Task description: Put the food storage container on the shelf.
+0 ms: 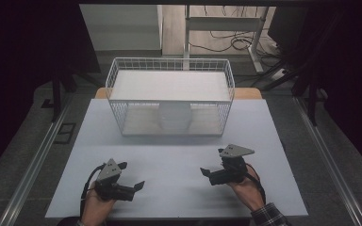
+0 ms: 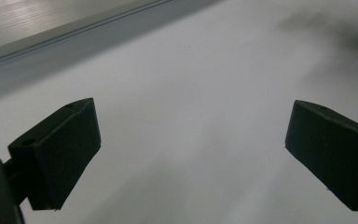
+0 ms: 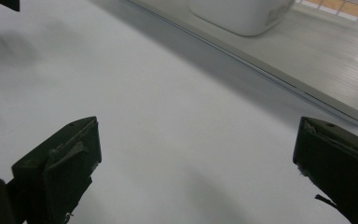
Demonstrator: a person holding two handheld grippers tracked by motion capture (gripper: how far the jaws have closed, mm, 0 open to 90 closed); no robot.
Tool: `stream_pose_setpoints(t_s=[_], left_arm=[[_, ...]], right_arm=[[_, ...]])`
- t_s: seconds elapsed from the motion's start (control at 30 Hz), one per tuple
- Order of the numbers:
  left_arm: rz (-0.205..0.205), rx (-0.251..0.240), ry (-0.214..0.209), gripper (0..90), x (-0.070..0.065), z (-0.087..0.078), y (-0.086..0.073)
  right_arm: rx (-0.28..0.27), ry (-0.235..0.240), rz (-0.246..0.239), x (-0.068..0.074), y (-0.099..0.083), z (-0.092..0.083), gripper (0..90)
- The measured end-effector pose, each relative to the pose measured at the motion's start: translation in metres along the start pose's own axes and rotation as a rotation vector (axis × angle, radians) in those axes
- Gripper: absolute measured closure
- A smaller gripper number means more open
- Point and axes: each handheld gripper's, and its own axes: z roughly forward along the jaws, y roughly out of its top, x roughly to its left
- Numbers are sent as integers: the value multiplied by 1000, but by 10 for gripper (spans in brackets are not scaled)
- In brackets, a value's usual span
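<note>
- A white wire basket [image 1: 169, 66] is set on the far half of the pale tabletop [image 1: 179, 165].
- A flat white board [image 1: 169, 85] is laid across the top of the basket.
- One round white pot [image 1: 174, 116] is kept inside the basket, under the board, near the middle of its floor.
- In the right gripper view, the white pot [image 3: 242, 14] is seen at the top, on a pale floor board.
- The left tool [image 1: 131, 187] is held low over the near left part of the tabletop, and its jaws are spread wide with nothing between them.
- The right tool [image 1: 208, 173] is held over the near right part, jaws also spread wide and bare.
- Both tools are kept well apart from the basket.
</note>
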Motion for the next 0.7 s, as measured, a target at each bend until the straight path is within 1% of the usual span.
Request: stream_pose_setpoints(t_s=[0.03, 0.07, 0.1, 0.13, 0.2, 0.27, 0.3, 0.47, 0.5, 0.7], left_arm=[[0, 0, 0, 30, 0, 0, 0], [1, -2, 5, 30, 0, -2, 0], [3, -4, 10, 30, 0, -3, -1], [7, -5, 19, 30, 1, -6, -2], [11, -5, 25, 30, 1, -8, -2], [9, -7, 37, 30, 3, -13, -5], [9, -7, 37, 29, 3, -13, -5], [-17, -8, 51, 17, 8, -21, -11], [-17, -8, 51, 16, 8, -21, -11], [-21, -2, 66, 12, 9, -25, -16]], right_arm=[[0, 0, 0, 0, 0, 0, 5], [-2, -6, 8, -2, -3, -5, 5], [-2, -6, 8, -2, -3, -5, 5], [-3, -10, 15, -3, -6, -9, 5], [-3, -14, 17, -4, -8, -12, 5], [1, -21, 34, -6, -13, -18, 5], [1, -21, 34, -6, -13, -18, 5], [9, -38, 62, -7, -25, -29, 0], [9, -38, 62, -7, -25, -29, 0], [20, -71, 87, -7, -38, -40, 0]])
